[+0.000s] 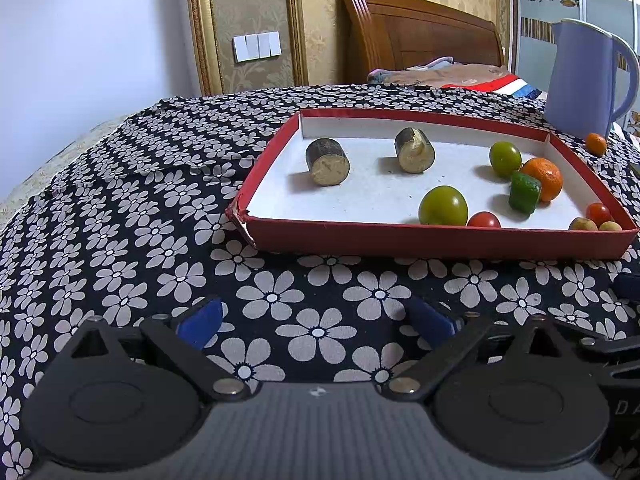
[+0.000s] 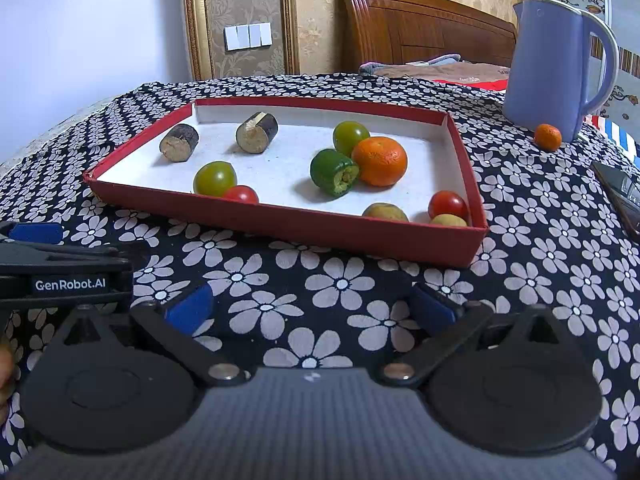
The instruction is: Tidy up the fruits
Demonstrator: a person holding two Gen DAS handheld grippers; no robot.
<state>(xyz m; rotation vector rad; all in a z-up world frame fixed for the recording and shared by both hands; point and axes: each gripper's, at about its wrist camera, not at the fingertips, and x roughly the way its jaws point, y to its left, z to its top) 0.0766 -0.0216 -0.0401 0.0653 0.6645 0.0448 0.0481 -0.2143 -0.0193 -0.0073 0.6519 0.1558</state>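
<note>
A red tray [image 1: 432,240] [image 2: 304,228] with a white floor lies on the flowered cloth. It holds two dark sugarcane pieces [image 1: 328,162] [image 2: 179,142], two green tomatoes [image 1: 443,206] [image 2: 215,178], an orange [image 1: 543,178] [image 2: 380,160], a green chunk [image 1: 524,192] [image 2: 334,172], red cherry tomatoes [image 2: 447,204] and small yellowish fruits [image 2: 385,212]. A small orange [image 1: 596,143] [image 2: 548,137] lies outside the tray beside the kettle. My left gripper [image 1: 318,320] and right gripper [image 2: 310,308] are open and empty, low over the cloth in front of the tray.
A lilac kettle [image 1: 580,80] [image 2: 552,64] stands behind the tray's right corner. A dark flat object [image 2: 620,196] lies at the right edge. The left gripper's body [image 2: 64,272] sits to the left in the right wrist view. A wooden headboard [image 1: 416,32] is behind the table.
</note>
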